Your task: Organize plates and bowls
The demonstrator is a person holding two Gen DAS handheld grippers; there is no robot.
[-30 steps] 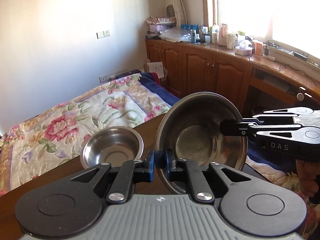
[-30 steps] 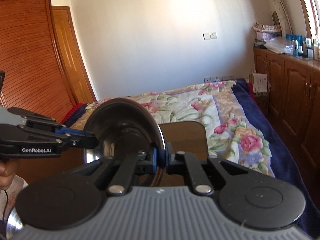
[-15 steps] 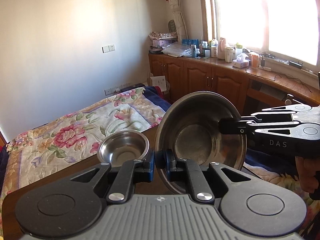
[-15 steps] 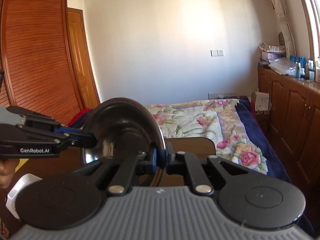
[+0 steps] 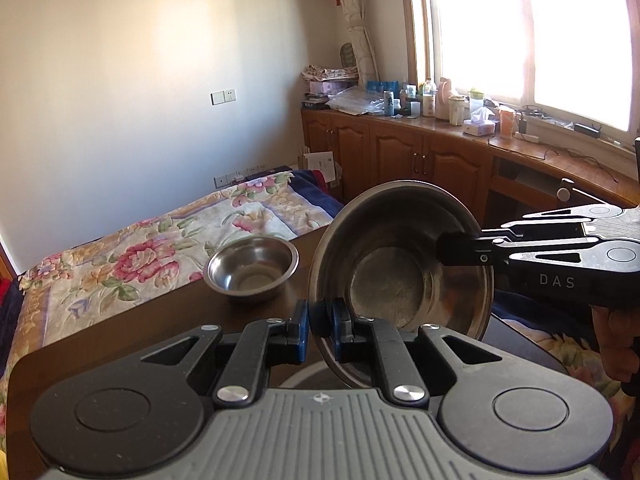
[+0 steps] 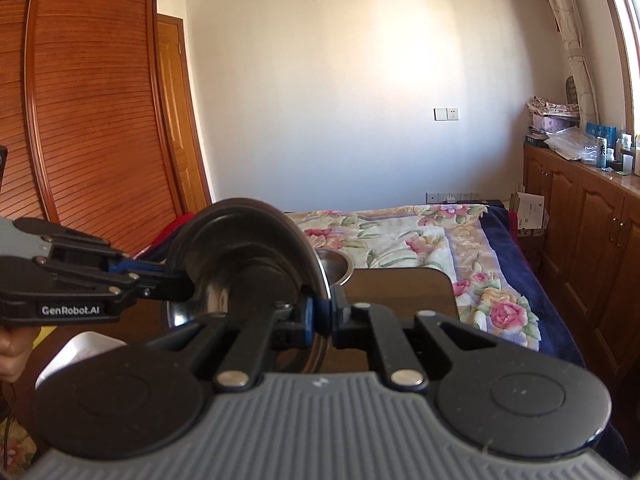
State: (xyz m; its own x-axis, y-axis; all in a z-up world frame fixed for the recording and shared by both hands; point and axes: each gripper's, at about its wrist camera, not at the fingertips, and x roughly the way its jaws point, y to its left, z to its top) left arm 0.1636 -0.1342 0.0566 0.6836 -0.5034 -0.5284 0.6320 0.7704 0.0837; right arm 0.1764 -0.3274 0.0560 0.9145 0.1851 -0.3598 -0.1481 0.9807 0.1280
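A large steel bowl [image 5: 384,280] hangs tilted on its edge above the dark wooden table [image 5: 120,340]. My left gripper [image 5: 320,320] is shut on its near rim. From the right, my right gripper [image 5: 444,248] is shut on the opposite rim. In the right wrist view I see the bowl's back [image 6: 248,264], the right gripper [image 6: 322,320] clamped on its rim, and the left gripper [image 6: 180,280] holding the far side. A small steel bowl [image 5: 252,270] stands upright on the table just beyond, partly hidden behind the big bowl [image 6: 340,266].
A bed with a floral cover [image 5: 140,248] lies past the table's far edge. Wooden cabinets [image 5: 420,156] with bottles and boxes run under the window at right. A white dish [image 6: 76,352] lies low at left on the table. A wooden wardrobe [image 6: 92,120] fills the left.
Both hands carried the large bowl sideways, grips unchanged. In the left wrist view the small bowl has drifted right, closer to the held bowl; more of the wall shows in both views.
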